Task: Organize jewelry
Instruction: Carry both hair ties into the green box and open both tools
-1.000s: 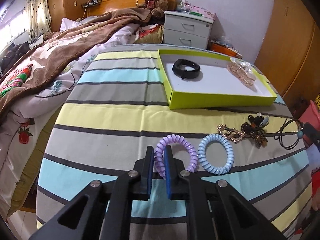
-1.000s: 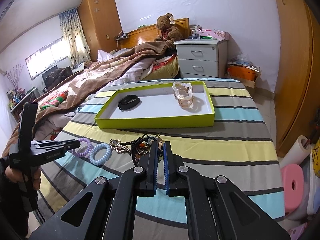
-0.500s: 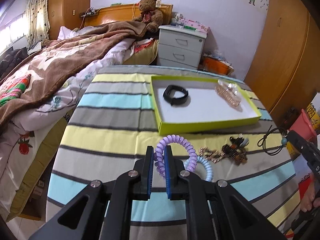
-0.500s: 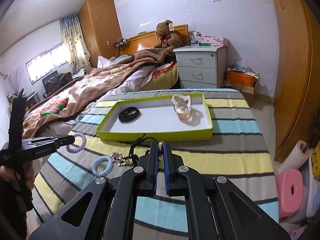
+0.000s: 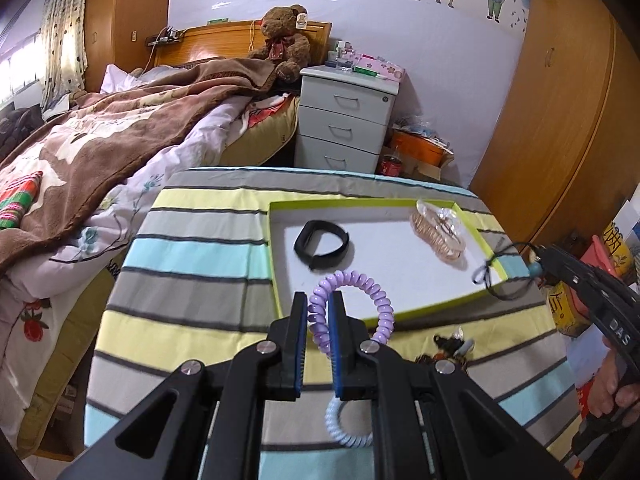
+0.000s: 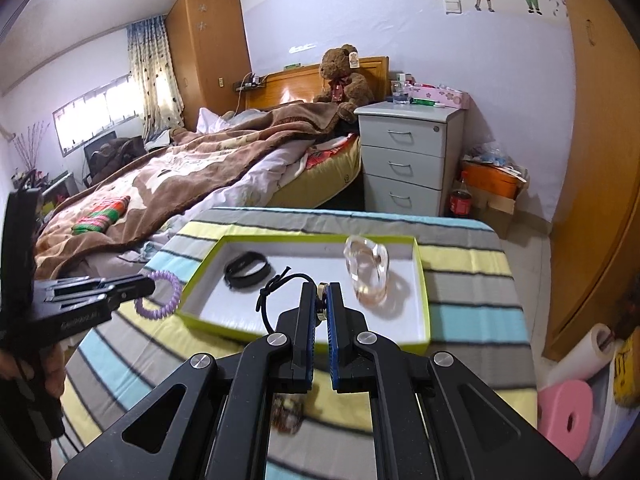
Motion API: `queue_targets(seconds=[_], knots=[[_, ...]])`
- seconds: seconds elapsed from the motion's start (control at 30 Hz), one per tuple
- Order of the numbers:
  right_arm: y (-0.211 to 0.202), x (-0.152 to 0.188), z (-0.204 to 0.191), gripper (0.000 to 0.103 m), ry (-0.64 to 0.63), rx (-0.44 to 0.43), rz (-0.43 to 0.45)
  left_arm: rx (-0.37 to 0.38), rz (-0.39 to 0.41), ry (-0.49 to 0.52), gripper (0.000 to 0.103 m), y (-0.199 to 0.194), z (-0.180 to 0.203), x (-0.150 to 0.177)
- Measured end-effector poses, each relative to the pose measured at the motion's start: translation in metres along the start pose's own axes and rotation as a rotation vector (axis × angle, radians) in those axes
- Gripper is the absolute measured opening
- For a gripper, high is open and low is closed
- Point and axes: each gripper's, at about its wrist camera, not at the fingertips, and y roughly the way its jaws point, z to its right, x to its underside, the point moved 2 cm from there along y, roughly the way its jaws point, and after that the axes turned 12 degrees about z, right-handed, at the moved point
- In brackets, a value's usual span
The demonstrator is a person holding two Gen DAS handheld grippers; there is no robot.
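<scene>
left tongs [image 5: 319, 312]: clamped, raised | right tongs [image 6: 321, 300]: clamped, raised

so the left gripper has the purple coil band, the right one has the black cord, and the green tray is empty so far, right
Not quite: the green tray is not empty. The right wrist view shows a black wristband and a clear bangle already lying in it. The rest holds: the left gripper is shut on the purple coil band, and the right gripper holds the black cord.
</scene>
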Motion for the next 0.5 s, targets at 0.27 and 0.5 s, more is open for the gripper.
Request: queue_targets(seconds=[0.27,0.5], knots=[[0.068,-0.010,0.007,0.005,-0.017,0.000,-0.098,0.016,-0.031,-0.024,0.011,0.034,0.007,-0.005],[0.115,-0.004,0.004,0.005,-0.044,-0.008,-0.187,0.024,-0.068,-0.035,0.011,0.061,0.008,-0.004]])
